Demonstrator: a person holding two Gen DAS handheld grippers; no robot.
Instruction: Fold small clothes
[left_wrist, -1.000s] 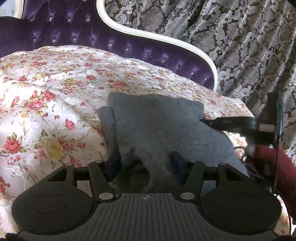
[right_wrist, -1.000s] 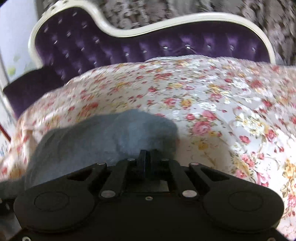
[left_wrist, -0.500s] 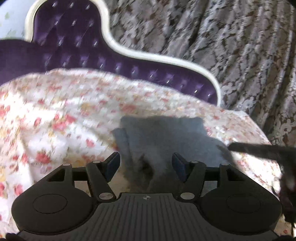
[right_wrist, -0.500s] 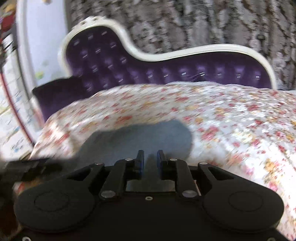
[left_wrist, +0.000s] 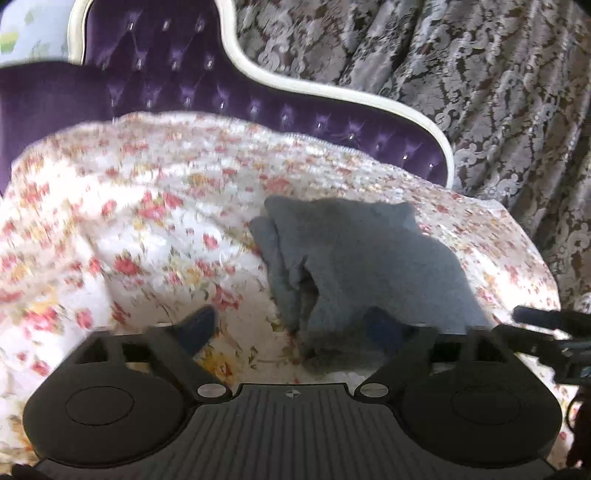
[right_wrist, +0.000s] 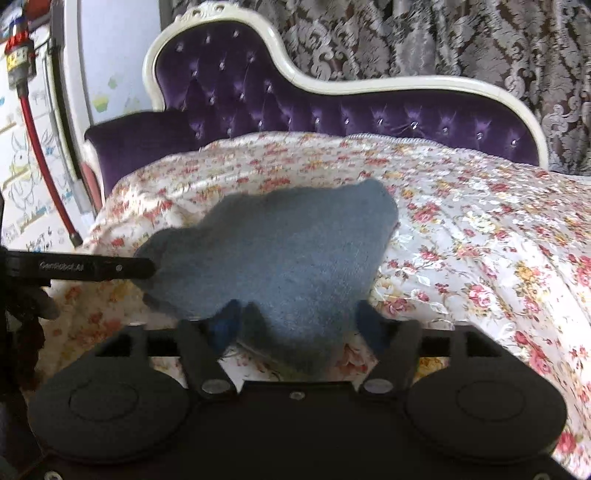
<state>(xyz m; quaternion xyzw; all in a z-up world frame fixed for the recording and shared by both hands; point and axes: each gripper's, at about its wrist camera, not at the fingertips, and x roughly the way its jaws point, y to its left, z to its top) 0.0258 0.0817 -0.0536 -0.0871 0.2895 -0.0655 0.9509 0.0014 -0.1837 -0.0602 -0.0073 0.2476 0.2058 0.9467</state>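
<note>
Tools (left_wrist: 291, 326) (right_wrist: 297, 321) both spread wide at grey garment's (right_wrist: 280, 251) near edge.

a floral bedspread (right_wrist: 480, 236) lies ahead of the tongs. beyond it stands a tufted purple sofa back (right_wrist: 332, 110), with patterned grey curtains (left_wrist: 480, 92) behind.

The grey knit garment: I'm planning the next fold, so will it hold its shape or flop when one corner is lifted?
Probably floppy: the grey knit garment already lies in soft overlapping layers with a slack pocket at its near edge. Its fuzzy surface should grip rather than slide. The glossy floral bedspread beneath looks slick, so pushing may drag the whole piece instead of creasing it.
</note>
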